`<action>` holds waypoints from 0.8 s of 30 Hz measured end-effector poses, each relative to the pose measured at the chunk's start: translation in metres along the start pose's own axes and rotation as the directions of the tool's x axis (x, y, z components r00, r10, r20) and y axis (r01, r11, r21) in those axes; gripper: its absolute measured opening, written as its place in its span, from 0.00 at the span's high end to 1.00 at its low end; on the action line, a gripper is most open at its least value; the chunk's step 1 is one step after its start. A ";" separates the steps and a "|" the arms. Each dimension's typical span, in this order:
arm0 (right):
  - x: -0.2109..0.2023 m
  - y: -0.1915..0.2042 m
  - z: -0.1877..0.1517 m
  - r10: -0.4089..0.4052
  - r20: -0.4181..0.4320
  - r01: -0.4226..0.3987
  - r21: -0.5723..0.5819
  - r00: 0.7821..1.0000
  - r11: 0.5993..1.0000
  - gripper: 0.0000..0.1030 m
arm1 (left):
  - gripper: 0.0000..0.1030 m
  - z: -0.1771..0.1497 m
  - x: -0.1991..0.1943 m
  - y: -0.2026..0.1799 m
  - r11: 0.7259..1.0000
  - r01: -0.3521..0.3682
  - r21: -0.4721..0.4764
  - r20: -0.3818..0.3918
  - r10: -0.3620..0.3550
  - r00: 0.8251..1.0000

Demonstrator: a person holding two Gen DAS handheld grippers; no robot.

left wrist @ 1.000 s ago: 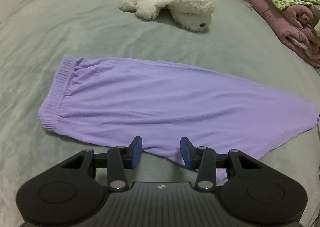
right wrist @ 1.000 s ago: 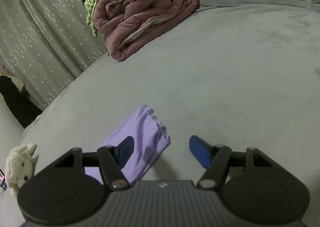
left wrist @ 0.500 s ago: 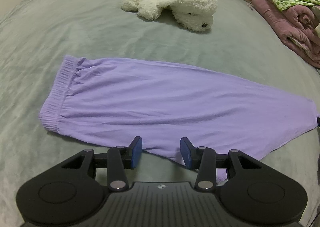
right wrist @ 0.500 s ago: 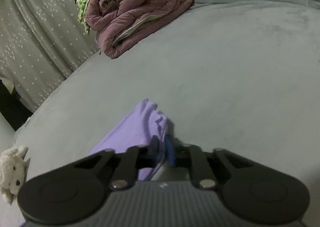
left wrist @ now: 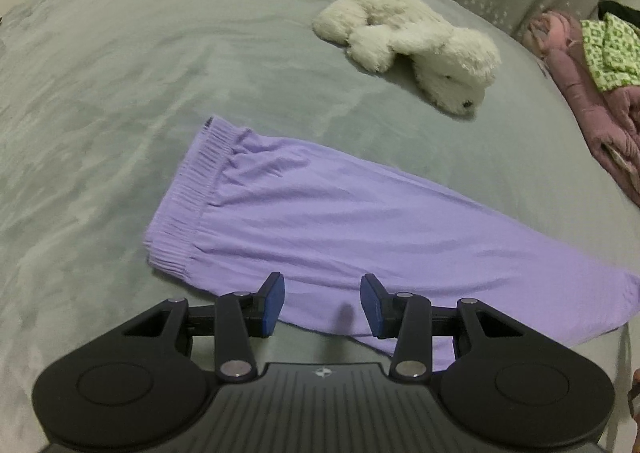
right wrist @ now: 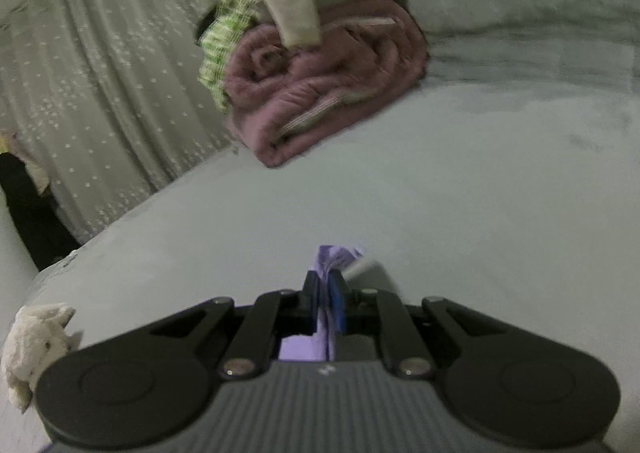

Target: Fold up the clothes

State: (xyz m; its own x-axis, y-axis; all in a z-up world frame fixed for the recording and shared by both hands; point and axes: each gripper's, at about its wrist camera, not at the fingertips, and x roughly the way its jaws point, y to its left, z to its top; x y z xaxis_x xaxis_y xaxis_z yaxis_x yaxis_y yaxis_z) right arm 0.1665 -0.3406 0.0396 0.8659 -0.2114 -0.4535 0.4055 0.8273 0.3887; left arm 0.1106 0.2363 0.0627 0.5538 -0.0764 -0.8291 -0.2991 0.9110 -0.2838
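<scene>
2 grippers in play here, and only 1 of them has any cloth so far. The right gripper (right wrist: pixel 325 303) has its jaws pinched tight on the hem end of the purple pants (left wrist: pixel 332 225), with a little bunch of fabric poking out past the tips and more of it showing underneath. The left gripper (left wrist: pixel 322 305) has its jaws standing apart with nothing between them, hovering right over the near long edge of the pants, closer to the waistband (left wrist: pixel 192 189) than to the leg end.

So the pants lie flat on the grey bed (left wrist: pixel 100 93), long axis running crosswise in front of the left gripper: waistband off to its front-left, legs trailing away to its right toward where the other hand has hold. That's the relation that matters, I think. Right hand owns the hem, left hand is the nearer one to the waistband, so my guess is the hem gets carried over along that long axis to meet the waistband.

Beyond the pants there's a white plush dog (left wrist: pixel 408 41) and a pink rolled blanket (right wrist: pixel 320 81), both well apart from the fold path.
</scene>
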 end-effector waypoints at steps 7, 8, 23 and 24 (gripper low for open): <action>-0.019 0.033 0.000 0.051 0.038 -0.047 -0.091 0.998 0.995 0.93 | 0.61 0.002 -0.002 0.002 1.000 0.018 -0.020 0.004 -0.018 1.000; -0.020 0.036 -0.001 0.055 0.036 -0.051 -0.095 0.998 0.994 0.93 | 0.61 0.003 -0.003 0.003 0.999 0.019 -0.027 0.005 -0.019 1.000; -0.042 0.112 -0.038 0.126 0.052 -0.108 -0.264 0.991 0.958 0.93 | 0.61 0.019 -0.015 0.050 0.969 0.055 -0.243 0.030 -0.050 0.998; -0.050 0.127 -0.046 0.153 0.054 -0.129 -0.312 0.987 0.941 0.93 | 0.61 0.019 -0.016 0.054 0.965 0.060 -0.256 0.034 -0.053 0.998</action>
State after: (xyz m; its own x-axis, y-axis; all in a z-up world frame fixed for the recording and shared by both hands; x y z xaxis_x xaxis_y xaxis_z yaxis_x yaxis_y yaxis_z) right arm 0.1615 -0.2010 0.0747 0.9324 -0.1103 -0.3443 0.1787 0.9685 0.1736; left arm 0.1006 0.2945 0.0703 0.5948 -0.1105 -0.7962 -0.4544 0.7708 -0.4465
